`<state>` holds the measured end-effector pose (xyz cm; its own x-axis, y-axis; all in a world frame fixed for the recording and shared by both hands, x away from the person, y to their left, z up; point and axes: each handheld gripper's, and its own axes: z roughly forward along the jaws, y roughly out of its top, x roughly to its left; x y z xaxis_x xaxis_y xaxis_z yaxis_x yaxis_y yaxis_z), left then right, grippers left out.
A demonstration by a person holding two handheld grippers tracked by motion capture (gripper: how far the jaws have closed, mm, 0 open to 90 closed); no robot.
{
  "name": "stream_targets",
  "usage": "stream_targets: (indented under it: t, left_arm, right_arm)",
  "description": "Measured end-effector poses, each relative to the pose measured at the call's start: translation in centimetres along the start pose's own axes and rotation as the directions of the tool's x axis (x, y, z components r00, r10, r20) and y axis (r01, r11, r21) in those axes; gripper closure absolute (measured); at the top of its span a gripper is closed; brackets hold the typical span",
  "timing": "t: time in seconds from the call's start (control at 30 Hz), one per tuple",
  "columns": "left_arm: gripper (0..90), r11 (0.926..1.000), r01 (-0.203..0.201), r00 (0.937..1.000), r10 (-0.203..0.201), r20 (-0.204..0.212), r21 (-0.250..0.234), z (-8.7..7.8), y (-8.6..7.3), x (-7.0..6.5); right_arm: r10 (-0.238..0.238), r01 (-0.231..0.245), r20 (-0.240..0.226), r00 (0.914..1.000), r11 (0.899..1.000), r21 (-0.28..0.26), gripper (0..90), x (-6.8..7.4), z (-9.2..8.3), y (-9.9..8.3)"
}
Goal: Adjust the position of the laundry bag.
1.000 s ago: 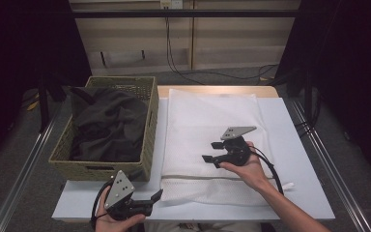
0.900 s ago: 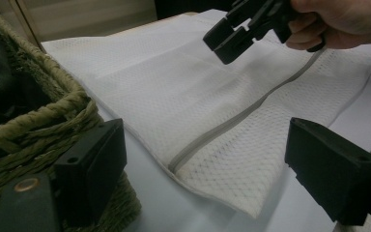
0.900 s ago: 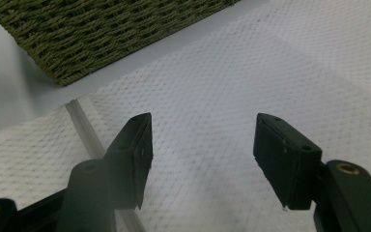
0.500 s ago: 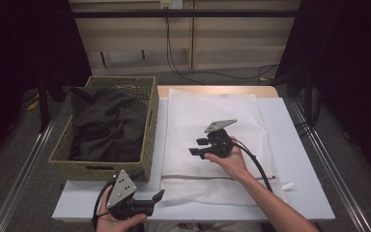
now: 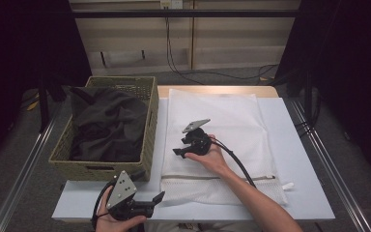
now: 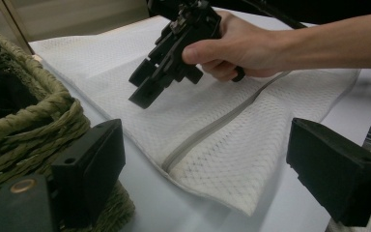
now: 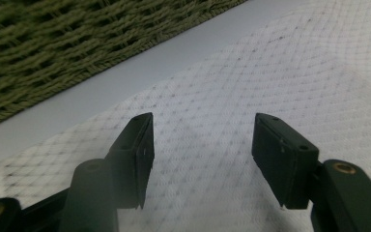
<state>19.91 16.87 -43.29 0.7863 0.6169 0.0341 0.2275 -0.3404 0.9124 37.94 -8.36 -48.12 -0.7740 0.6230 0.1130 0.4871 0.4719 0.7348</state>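
Observation:
A white mesh laundry bag (image 5: 232,121) lies flat on the white table (image 5: 299,164), its grey zipper (image 6: 212,130) near the front end. My right gripper (image 5: 179,153) hovers low over the bag's left part and points left toward the wicker basket (image 5: 150,121). Its jaws have just been opening and stand apart with nothing between them (image 7: 203,154); beneath them is the mesh (image 7: 270,72). My left gripper (image 5: 157,199) rests at the table's front left corner, open and holding nothing (image 6: 212,174). It faces the bag's front corner (image 6: 222,183) and the right gripper (image 6: 141,90).
The green wicker basket (image 6: 38,121) holds dark clothes (image 5: 106,125) and stands left of the bag, close to its edge. A strip of bare table (image 7: 125,77) separates basket (image 7: 77,38) and bag. Metal rails (image 5: 328,159) run along both table sides.
My right gripper has moved left and down across the bag toward the basket. The left gripper has stayed put at the front corner.

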Motion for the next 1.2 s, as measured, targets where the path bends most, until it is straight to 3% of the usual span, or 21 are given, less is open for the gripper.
stream_targets:
  t: [0.27,0.33,0.37,0.57,0.8,0.93,0.97,1.0,1.2]
  left_arm:
    - [13.5,1.0000,-0.005,0.9999,0.005,0.010,0.002,0.1,0.0,-0.2]
    - [13.3,0.9997,-0.012,0.9999,0.012,0.007,0.023,0.1,0.0,-0.2]
    - [13.3,0.9999,-0.002,0.9998,0.001,0.018,0.015,0.2,-0.1,-0.3]
    - [13.3,0.9994,-0.024,0.9995,0.024,0.022,0.023,0.2,-0.1,-0.4]
    - [13.1,0.9995,-0.017,0.9993,0.016,0.034,0.028,0.1,-0.1,-0.5]
    - [13.2,0.9994,-0.019,0.9994,0.018,0.031,0.028,0.1,-0.1,-0.5]
    - [13.1,0.9995,-0.016,0.9995,0.015,0.028,0.027,0.1,-0.1,-0.5]
    - [13.1,0.9995,-0.018,0.9995,0.018,0.026,0.027,0.1,-0.1,-0.5]
    - [13.1,0.9987,-0.039,0.9990,0.038,0.024,0.034,0.3,-0.1,-0.6]
  right_arm:
    - [-0.003,0.002,0.014,0.9999,1.000,0.011,41.5,0.2,1.6,0.7]
    - [0.001,-0.002,0.018,0.9998,1.000,0.027,41.6,0.2,1.9,1.2]
    - [-0.006,0.005,0.029,0.9996,0.999,0.032,42.5,0.2,2.1,1.4]
    - [-0.030,0.027,0.030,0.9991,0.997,0.072,38.9,0.7,3.4,2.8]
    - [-0.025,0.022,0.046,0.9987,0.998,0.064,41.5,0.9,4.2,3.5]
    - [-0.043,0.039,0.063,0.9970,0.997,0.066,50.4,1.3,4.5,3.6]
    - [-0.042,0.038,0.062,0.9972,0.997,0.066,59.6,1.3,4.5,3.7]
    - [-0.042,0.038,0.062,0.9972,0.997,0.066,59.6,1.3,4.5,3.7]
    - [0.014,-0.017,0.061,0.9981,0.999,0.044,81.1,0.8,4.4,3.7]
